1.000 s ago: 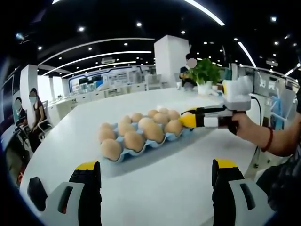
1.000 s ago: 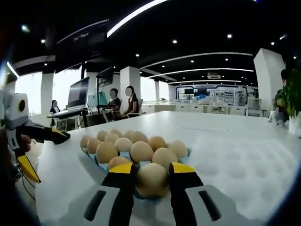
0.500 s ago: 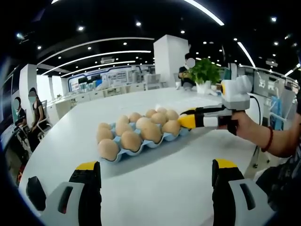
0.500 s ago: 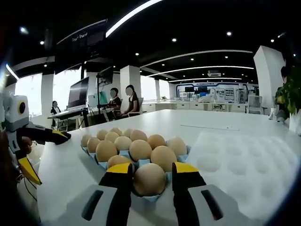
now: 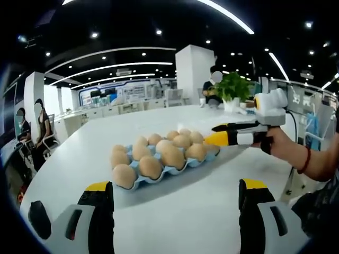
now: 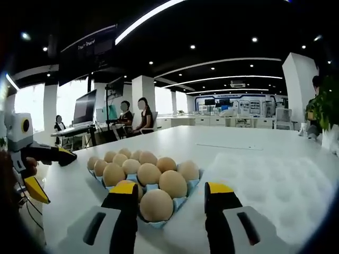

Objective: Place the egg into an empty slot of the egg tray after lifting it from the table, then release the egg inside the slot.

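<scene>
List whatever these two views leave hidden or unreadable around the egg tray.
- Left gripper view: far slots of the egg tray are hidden behind the eggs.
- Right gripper view: the nearest egg covers its slot, so its seating is unreadable.
- Right gripper view: the sign lettering is too small.

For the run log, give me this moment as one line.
right tool: open, egg released | egg in tray corner slot | left tool: open, empty
</scene>
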Available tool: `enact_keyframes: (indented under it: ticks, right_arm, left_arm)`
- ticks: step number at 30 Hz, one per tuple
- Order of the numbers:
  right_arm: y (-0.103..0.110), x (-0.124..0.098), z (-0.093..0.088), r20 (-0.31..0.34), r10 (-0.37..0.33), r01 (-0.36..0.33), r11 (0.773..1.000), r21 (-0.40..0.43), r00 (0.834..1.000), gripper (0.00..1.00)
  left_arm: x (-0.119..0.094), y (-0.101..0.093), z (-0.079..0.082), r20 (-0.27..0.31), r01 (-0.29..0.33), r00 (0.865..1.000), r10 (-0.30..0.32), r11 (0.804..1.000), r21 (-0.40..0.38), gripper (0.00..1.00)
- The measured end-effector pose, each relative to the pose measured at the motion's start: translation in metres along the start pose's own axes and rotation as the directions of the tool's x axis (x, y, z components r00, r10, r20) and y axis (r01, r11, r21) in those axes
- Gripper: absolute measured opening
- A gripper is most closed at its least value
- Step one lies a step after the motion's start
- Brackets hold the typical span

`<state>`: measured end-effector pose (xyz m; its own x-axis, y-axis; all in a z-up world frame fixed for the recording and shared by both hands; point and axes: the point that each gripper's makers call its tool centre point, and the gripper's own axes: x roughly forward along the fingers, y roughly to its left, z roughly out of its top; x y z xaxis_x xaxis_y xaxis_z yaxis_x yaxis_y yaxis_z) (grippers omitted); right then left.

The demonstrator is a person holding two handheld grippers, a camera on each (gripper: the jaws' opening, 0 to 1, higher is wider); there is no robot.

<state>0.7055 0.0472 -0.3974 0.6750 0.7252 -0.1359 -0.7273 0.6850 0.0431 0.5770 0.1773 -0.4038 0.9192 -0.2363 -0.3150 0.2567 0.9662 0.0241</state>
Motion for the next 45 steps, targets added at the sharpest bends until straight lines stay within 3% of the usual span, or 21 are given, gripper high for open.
enact_keyframes:
  ticks: [9, 19, 28, 35, 45]
  right_arm:
    - [-0.016, -0.014, 0.002, -0.041, -0.010, 0.008, 0.999, -0.050, 0.999, 0.61]
    - [-0.031, -0.032, 0.005, -0.072, -0.006, -0.001, 0.996, -0.092, 0.997, 0.71]
    - [-0.055, -0.053, 0.010, -0.097, -0.044, 0.032, 0.992, -0.123, 0.994, 0.77]
    - [-0.080, -0.074, 0.003, -0.159, -0.096, 0.058, 0.972, -0.226, 0.983, 0.79]
    - [-0.100, -0.093, -0.003, -0.196, -0.125, 0.079, 0.971, -0.226, 0.973, 0.81]
  left_arm:
    - [0.008, 0.008, 0.007, 0.018, -0.003, 1.000, 0.003, 1.000, -0.005, 1.00]
    - [0.011, -0.001, 0.013, 0.021, -0.004, 1.000, 0.004, 1.000, 0.015, 1.00]
    - [0.012, -0.004, 0.018, 0.019, -0.009, 1.000, 0.009, 0.999, 0.032, 1.00]
    - [0.016, -0.009, 0.020, 0.011, -0.005, 1.000, 0.004, 0.999, 0.047, 1.00]
    - [0.020, -0.012, 0.022, 0.001, -0.006, 1.000, 0.006, 0.998, 0.055, 1.00]
